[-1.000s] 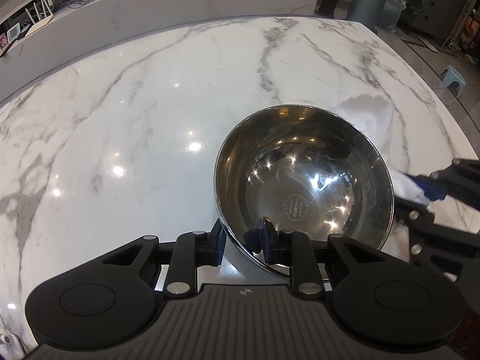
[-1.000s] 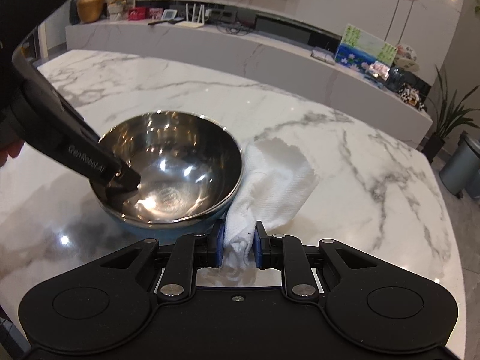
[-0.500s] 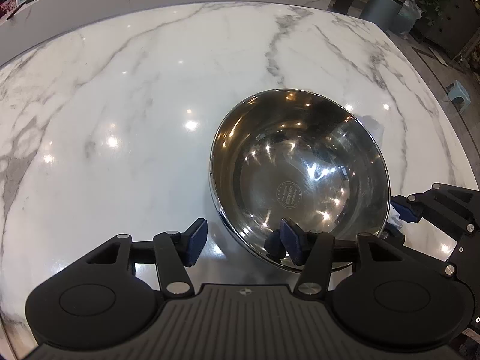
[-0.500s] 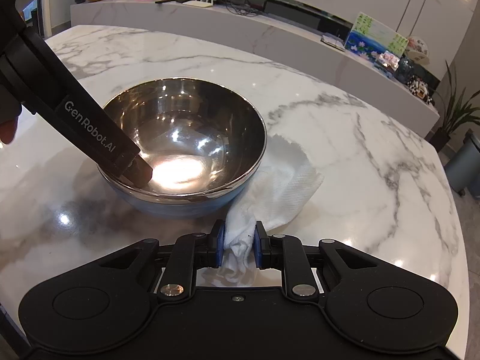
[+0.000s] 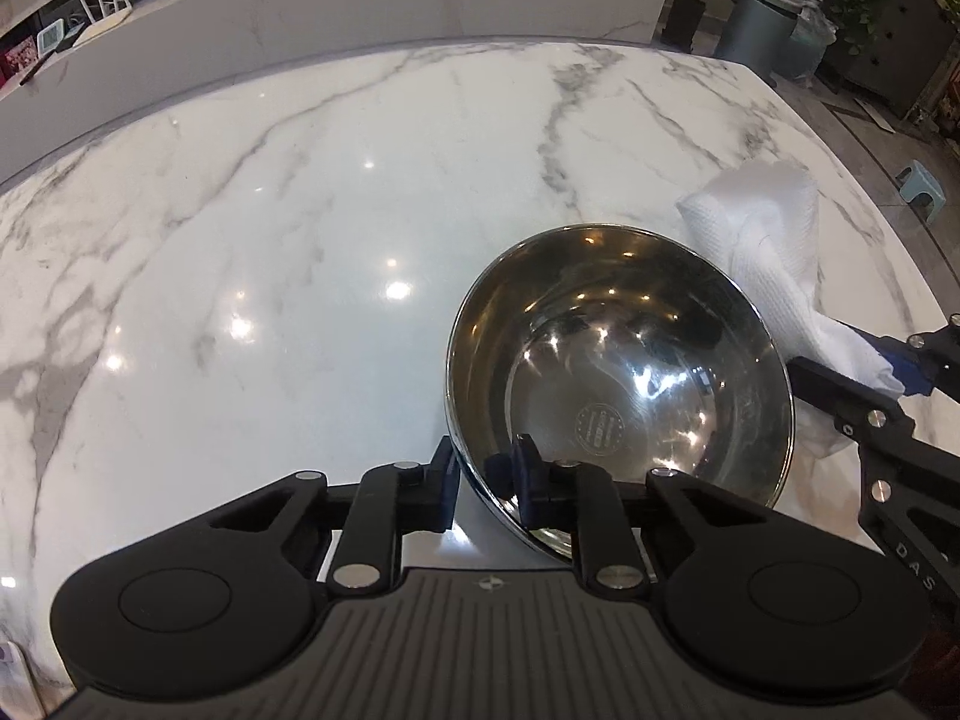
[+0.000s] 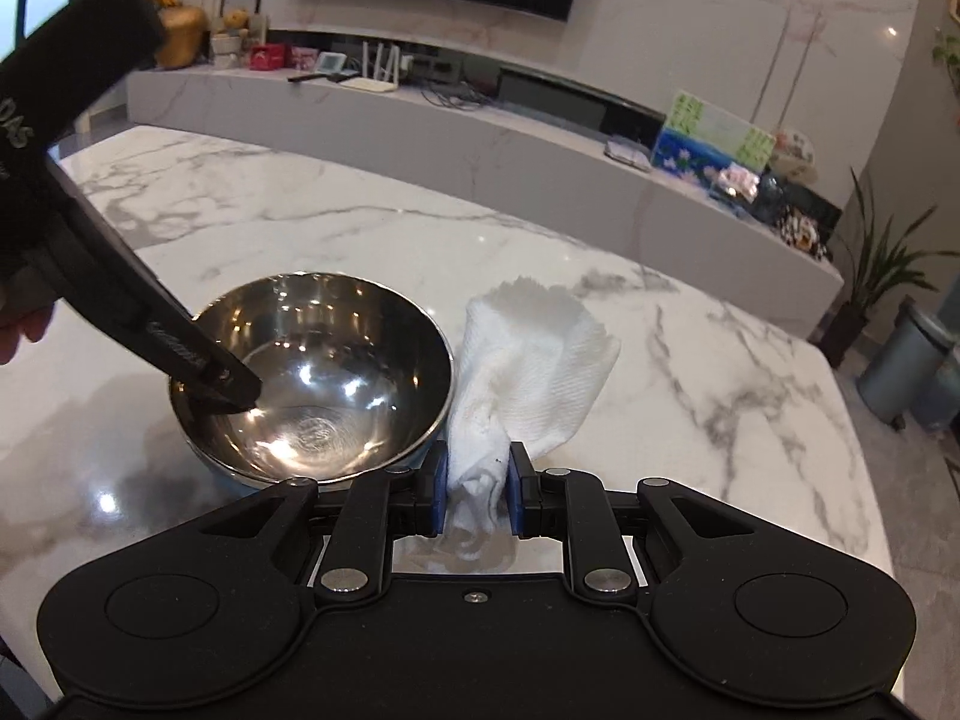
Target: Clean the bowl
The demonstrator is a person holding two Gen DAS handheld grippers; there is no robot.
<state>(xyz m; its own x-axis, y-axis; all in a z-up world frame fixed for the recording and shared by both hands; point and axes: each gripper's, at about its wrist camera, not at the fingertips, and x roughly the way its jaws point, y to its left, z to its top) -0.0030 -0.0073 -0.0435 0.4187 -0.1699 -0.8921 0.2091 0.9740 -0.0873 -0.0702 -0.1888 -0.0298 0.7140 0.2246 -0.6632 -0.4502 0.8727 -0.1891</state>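
Note:
A shiny steel bowl (image 5: pixel 618 372) (image 6: pixel 312 372) stands upright on the white marble table (image 5: pixel 300 240). My left gripper (image 5: pixel 486 480) straddles its near rim, one pad outside the wall and one inside. Its jaws are closing, and the pads press the rim between them. In the right wrist view that gripper (image 6: pixel 234 387) reaches down into the bowl from the left. My right gripper (image 6: pixel 474 492) is shut on a crumpled white cloth (image 6: pixel 534 360) (image 5: pixel 768 240). It holds the cloth just right of the bowl, with the free end standing up above the table.
A long marble sideboard (image 6: pixel 540 138) with small items runs behind the table. A grey bin (image 5: pixel 756 24) (image 6: pixel 918 372), a potted plant (image 6: pixel 870 276) and a small stool (image 5: pixel 921 189) stand on the floor past the table's edge. A hand (image 6: pixel 18 330) shows at the left.
My left jaws opened off the bowl's rim half a second ago and have come back together on it. The right gripper has lifted the cloth, which now stands higher beside the bowl.

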